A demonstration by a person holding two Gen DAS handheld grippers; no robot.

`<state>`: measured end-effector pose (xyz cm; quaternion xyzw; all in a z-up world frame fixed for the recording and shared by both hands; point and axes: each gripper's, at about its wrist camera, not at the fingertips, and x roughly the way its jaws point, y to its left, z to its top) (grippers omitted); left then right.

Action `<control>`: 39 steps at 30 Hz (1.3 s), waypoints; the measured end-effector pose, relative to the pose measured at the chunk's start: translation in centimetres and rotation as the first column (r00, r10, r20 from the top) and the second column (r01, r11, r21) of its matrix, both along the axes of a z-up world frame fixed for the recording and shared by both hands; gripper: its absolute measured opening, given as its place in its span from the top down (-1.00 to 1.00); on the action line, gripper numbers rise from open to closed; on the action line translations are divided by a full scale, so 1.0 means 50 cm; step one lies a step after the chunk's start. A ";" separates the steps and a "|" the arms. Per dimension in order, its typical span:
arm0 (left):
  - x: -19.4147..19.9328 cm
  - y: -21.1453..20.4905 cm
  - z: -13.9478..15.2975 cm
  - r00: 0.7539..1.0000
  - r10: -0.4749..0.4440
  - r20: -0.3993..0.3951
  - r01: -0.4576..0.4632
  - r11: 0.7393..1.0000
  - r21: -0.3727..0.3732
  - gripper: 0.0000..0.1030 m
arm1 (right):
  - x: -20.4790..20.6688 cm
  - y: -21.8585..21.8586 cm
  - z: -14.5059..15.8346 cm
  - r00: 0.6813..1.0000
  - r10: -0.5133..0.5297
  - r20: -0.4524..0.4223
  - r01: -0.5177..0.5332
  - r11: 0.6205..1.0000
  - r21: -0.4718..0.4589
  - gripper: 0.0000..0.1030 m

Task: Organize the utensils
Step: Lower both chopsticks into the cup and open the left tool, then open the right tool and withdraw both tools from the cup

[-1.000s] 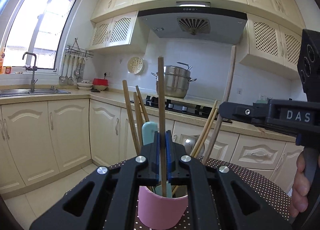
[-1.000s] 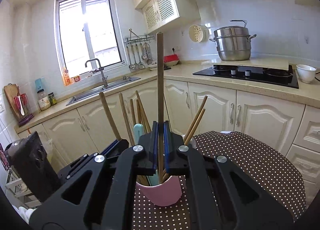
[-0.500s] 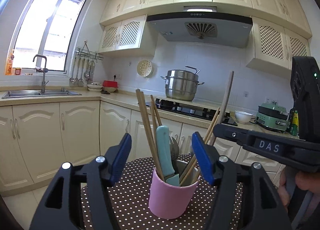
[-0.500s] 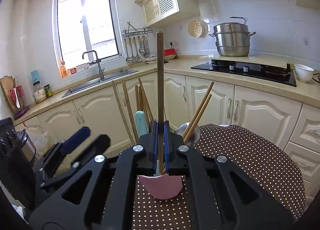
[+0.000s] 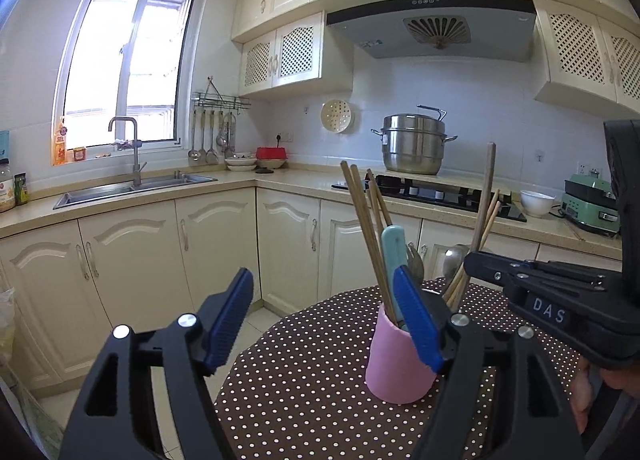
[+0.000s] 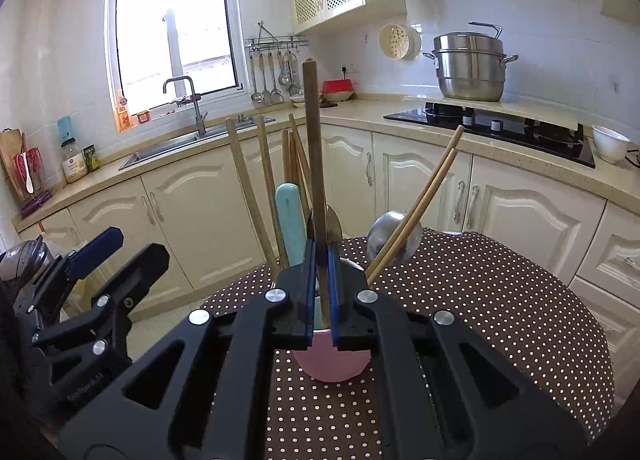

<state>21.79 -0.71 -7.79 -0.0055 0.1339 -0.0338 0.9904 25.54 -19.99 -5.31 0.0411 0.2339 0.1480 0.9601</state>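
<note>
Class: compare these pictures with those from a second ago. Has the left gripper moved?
Yes. The left gripper has pulled back and to the left of the pink cup, and its jaws have just been opening. They are empty now.

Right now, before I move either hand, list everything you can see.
Pink cup: one, on the dotted table.
Wooden sticks: several, tan, leaning in the cup.
Teal handle: one, in the cup.
Metal spoon: one, silver, in the cup.
Wooden stick: one, brown, upright, lower end in the cup.
Table: one, brown cloth with white dots.
Steamer pot: one, steel, by the hob.
White bowl: one, on the counter.
Sink: one, steel, under the window.
Left tongs: open, just been opening, nothing between them.
Right tongs: shut on the wooden stick.
</note>
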 end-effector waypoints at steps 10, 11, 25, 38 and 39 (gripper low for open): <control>-0.018 0.014 0.008 1.000 0.009 -0.026 -0.009 1.000 0.008 -0.42 | -0.003 -0.008 0.001 1.000 -0.003 -0.016 0.004 1.000 0.019 0.87; -0.020 0.014 0.010 1.000 0.009 -0.025 -0.009 1.000 0.010 -0.43 | -0.003 -0.008 0.002 1.000 0.003 -0.020 -0.003 1.000 0.021 0.87; -0.071 0.025 0.033 1.000 0.013 -0.010 -0.012 1.000 0.018 -0.48 | -0.037 -0.027 0.025 0.998 -0.055 0.006 0.054 0.997 0.062 -0.01; -0.138 0.021 0.067 1.000 -0.005 -0.004 0.005 0.999 0.038 -0.57 | -0.134 -0.031 0.070 0.991 -0.116 0.068 0.113 0.993 0.045 -0.26; -0.144 0.019 0.071 1.000 -0.009 -0.001 0.009 0.999 0.040 -0.57 | -0.149 -0.030 0.076 0.989 -0.124 0.080 0.121 0.992 0.038 -0.30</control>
